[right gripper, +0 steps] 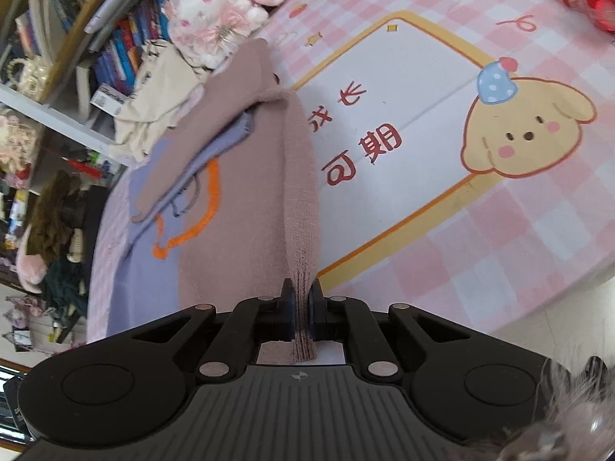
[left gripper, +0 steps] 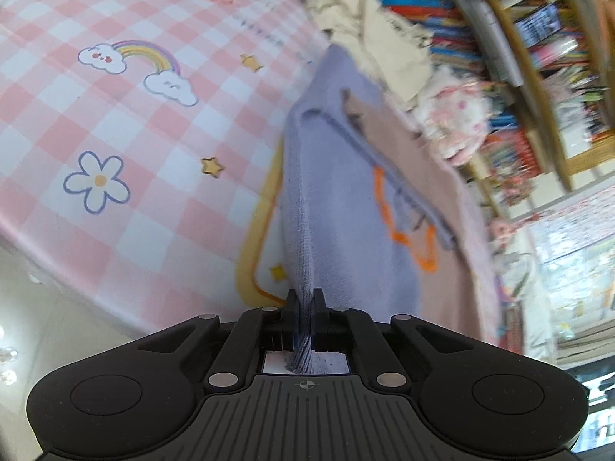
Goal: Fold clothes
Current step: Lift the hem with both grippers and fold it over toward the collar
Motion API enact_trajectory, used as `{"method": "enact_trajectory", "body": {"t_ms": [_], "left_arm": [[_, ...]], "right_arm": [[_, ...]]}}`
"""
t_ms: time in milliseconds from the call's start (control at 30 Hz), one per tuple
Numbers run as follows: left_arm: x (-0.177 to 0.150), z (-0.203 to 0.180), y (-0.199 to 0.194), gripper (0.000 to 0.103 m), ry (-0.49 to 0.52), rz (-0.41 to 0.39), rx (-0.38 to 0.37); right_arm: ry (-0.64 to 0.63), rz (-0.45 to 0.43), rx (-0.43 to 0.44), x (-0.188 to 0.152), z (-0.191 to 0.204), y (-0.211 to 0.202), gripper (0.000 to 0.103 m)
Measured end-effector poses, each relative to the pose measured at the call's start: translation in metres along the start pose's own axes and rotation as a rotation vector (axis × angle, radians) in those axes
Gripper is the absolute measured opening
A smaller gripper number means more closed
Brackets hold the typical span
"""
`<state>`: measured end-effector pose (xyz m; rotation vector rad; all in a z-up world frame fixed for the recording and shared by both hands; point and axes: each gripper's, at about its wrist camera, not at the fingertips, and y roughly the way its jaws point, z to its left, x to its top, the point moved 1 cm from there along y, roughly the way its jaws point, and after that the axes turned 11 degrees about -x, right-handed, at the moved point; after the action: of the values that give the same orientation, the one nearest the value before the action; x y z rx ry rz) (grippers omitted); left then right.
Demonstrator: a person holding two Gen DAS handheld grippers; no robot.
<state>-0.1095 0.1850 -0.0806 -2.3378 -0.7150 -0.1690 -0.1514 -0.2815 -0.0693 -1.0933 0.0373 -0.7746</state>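
A knitted sweater (left gripper: 346, 199), lavender and dusty pink with an orange outline stitched on it, is held up over the table. My left gripper (left gripper: 305, 301) is shut on its lavender edge, the cloth pinched between the pads and hanging out behind them. In the right wrist view the same sweater (right gripper: 246, 176) shows its pink side, and my right gripper (right gripper: 301, 292) is shut on the pink edge. The cloth stretches away from both grippers toward the far side of the table.
The table carries a pink checked cloth (left gripper: 127, 123) with rainbow, flower and dog prints (right gripper: 526, 130). A cream garment (left gripper: 369, 30) and a pink plush toy (right gripper: 215, 11) lie at its far edge. Bookshelves (left gripper: 538, 38) stand behind. A red object (right gripper: 599, 4) sits at the table's corner.
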Motion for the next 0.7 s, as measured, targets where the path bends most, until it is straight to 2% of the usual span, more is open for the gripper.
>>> {"method": "enact_trajectory", "body": {"t_ms": [233,367,600,700], "left_arm": [[-0.025,0.001,-0.022,0.004,-0.040,-0.009,-0.048],[-0.040,0.002,-0.034,0.004,-0.064,-0.014,-0.074],[-0.075,0.013,-0.049,0.004,-0.130,-0.008,-0.066],[-0.082,0.013,-0.058,0.004,-0.146,-0.013,-0.083]], "right_arm": [[0.018,0.020,0.065,-0.018,-0.017,-0.029,0.006],[0.013,0.051,0.069,-0.032,-0.030,-0.040,0.006],[0.029,0.132,0.075,-0.056,-0.054,-0.052,0.006],[0.034,0.137,0.104,-0.059,-0.059,-0.060,0.006]]}}
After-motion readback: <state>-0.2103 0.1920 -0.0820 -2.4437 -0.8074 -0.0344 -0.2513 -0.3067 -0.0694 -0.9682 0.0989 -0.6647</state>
